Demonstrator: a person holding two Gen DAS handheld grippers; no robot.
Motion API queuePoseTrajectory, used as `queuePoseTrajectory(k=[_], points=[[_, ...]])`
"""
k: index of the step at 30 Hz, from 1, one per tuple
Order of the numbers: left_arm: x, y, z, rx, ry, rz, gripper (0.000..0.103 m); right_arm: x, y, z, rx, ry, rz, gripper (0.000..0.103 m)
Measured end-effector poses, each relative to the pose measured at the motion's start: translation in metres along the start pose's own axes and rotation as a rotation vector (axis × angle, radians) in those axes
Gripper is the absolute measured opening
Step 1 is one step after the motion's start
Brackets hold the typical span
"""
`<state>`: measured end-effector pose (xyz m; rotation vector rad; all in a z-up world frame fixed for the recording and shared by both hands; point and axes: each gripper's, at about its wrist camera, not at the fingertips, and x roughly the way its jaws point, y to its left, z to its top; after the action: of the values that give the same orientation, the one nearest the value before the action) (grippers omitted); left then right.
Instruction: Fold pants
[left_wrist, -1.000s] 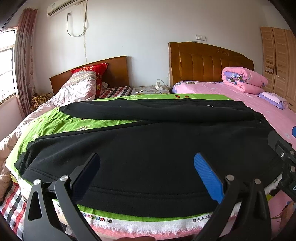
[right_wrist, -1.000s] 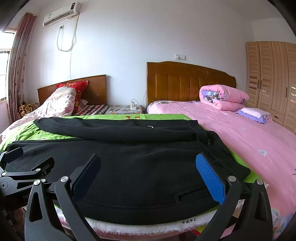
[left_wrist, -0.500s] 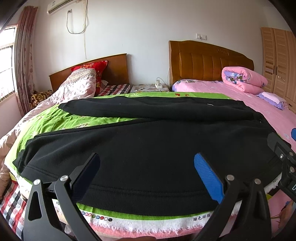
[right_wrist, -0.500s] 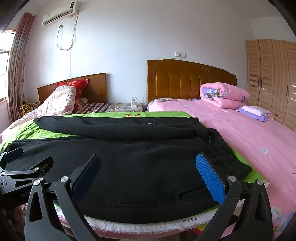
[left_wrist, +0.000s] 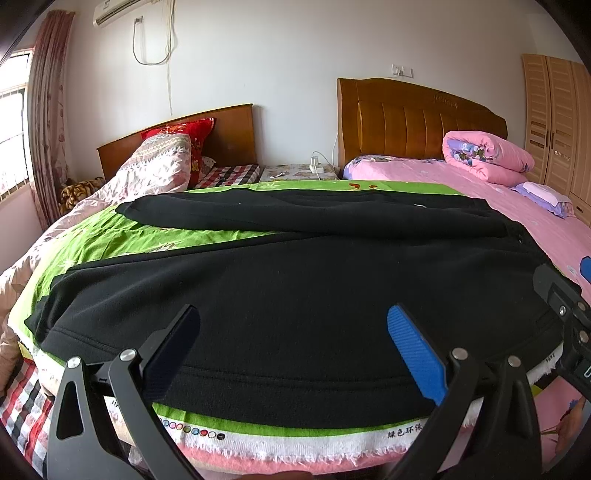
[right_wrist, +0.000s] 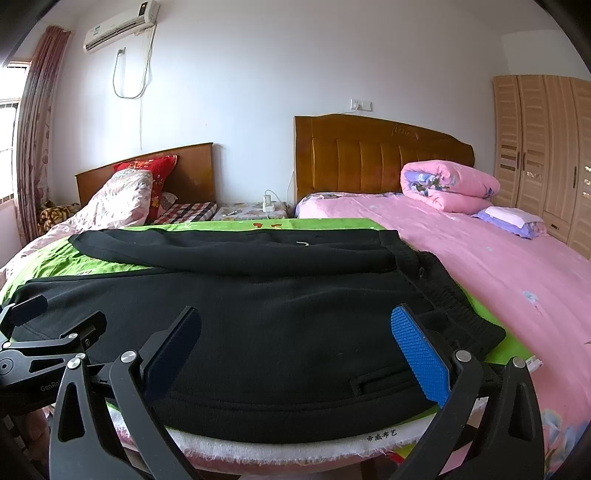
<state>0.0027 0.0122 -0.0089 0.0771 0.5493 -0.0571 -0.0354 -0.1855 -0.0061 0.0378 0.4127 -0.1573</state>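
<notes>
A pair of black pants (left_wrist: 295, 291) lies spread flat on a green cloth (left_wrist: 110, 240) that covers the near end of the bed. The two legs run off to the left, the far one resting across the near one close to the waist, and the ribbed waistband (right_wrist: 454, 306) sits at the right, next to the pink sheet (right_wrist: 517, 266).

The left gripper (left_wrist: 291, 347) hovers at the near edge of the pants, its fingers spread wide apart with nothing between them but the cloth below; the dark left finger and the blue right finger (left_wrist: 413, 350) do not pinch the fabric. The right gripper (right_wrist: 295, 347) hangs over the waist end near a pocket slit (right_wrist: 384, 382), fingers likewise wide apart and holding nothing. Each gripper shows at the edge of the other's view.

A rolled pink quilt (right_wrist: 447, 184) and a small purple pillow (right_wrist: 513, 219) lie on the pink sheet by the wooden headboard (right_wrist: 380, 155).
</notes>
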Motion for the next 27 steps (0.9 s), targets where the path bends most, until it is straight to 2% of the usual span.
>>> queuePoseTrajectory(k=[27], points=[[0.0002,0.0014,-0.0025,0.002,0.004,0.0,0.102,0.0058,0.0025,-0.0017,0.001,0.034,0.025,0.099]])
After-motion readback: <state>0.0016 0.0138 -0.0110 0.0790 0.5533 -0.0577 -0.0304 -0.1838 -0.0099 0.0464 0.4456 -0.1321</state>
